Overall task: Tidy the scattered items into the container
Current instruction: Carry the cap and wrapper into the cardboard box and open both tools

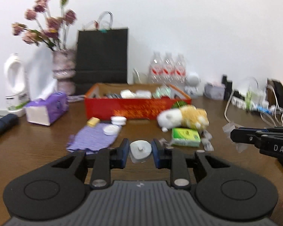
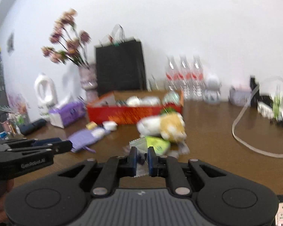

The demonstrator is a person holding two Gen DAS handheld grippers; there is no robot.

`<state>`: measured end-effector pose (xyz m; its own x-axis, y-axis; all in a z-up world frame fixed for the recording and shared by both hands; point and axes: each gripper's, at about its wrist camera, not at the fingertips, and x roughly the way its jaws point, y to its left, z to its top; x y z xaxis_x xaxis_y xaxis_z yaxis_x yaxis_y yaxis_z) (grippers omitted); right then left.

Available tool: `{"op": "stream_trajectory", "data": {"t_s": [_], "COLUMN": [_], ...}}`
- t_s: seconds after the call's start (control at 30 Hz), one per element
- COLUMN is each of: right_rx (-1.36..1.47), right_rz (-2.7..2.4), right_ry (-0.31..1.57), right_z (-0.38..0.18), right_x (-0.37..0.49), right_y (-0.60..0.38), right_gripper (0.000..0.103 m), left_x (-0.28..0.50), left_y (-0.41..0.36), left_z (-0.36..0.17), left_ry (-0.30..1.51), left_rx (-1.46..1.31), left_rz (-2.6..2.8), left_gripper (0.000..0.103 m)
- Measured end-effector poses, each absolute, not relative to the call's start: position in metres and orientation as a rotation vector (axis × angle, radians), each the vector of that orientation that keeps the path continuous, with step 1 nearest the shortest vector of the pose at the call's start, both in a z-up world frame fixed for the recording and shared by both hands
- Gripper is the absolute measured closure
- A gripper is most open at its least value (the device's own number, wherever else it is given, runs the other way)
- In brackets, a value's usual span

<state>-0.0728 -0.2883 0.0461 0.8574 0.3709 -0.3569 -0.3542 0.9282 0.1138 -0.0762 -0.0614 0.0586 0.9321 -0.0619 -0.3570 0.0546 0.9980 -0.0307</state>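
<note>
Step in hand, judged from the layout: both loads are gripped and clear of the counter [image 1: 226, 113], in transit toward the red box [image 1: 137, 107].

Left to right: the purple tissue pack [image 1: 47, 111] stands at the far left, apart from the box; the purple cloth [image 1: 92, 141] lies in front of the box with two white round lids [image 1: 118, 120] and a small yellow block [image 1: 93, 121] at its far edge. The left gripper [image 1: 140, 151] has its fingers closed narrowly on a white round cap [image 1: 140, 148]. Right of it, the plush toy [image 1: 184, 119] lies against the box's right front corner, half over a green packet [image 1: 185, 137]. The right gripper [image 2: 141, 159] has its fingers pinched nearly together on a clear plastic sachet [image 2: 139, 145].

Next move — carry each load over the front wall of the box and release inside; the box already holds several items, so free room is limited. The left path over the cloth looks open; the right path must clear the plush toy. Both views are blurred; fine detail is uncertain.
</note>
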Motion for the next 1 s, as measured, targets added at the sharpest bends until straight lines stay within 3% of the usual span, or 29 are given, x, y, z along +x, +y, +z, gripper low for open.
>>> {"op": "stream_trajectory", "data": {"t_s": [0.23,0.33,0.47,0.63,0.83,1.0], "right_rx": [0.057,0.071,0.104,0.081,0.073,0.126], "right_rz": [0.409,0.399,0.325,0.283,0.221,0.223], "right_ry": [0.326,0.300,0.311,0.543,0.822,0.870], "right_z": [0.070,0.087,0.111,0.111,0.071,0.060], "right_x": [-0.041,0.002,0.085,0.226,0.343,0.361], "right_y": [-0.269,-0.262,-0.254,-0.230,-0.208,-0.205], "right_gripper": [0.092,0.092,0.092,0.093,0.092,0.064], "left_x": [-0.034,0.025,0.126,0.251,0.317,0.319], "left_y": [-0.037,-0.027,-0.013,0.003,0.008,0.017], "left_z": [0.086,0.102,0.114,0.107,0.085,0.084], "left_ry": [0.314,0.287,0.386,0.627,0.759,0.773], "left_rx": [-0.046,-0.049,-0.041,-0.023,0.016,0.007], "left_rz": [-0.047,-0.017,-0.003,-0.017,0.023,0.010], "left_gripper": [0.076,0.076,0.076,0.076,0.072,0.045]}}
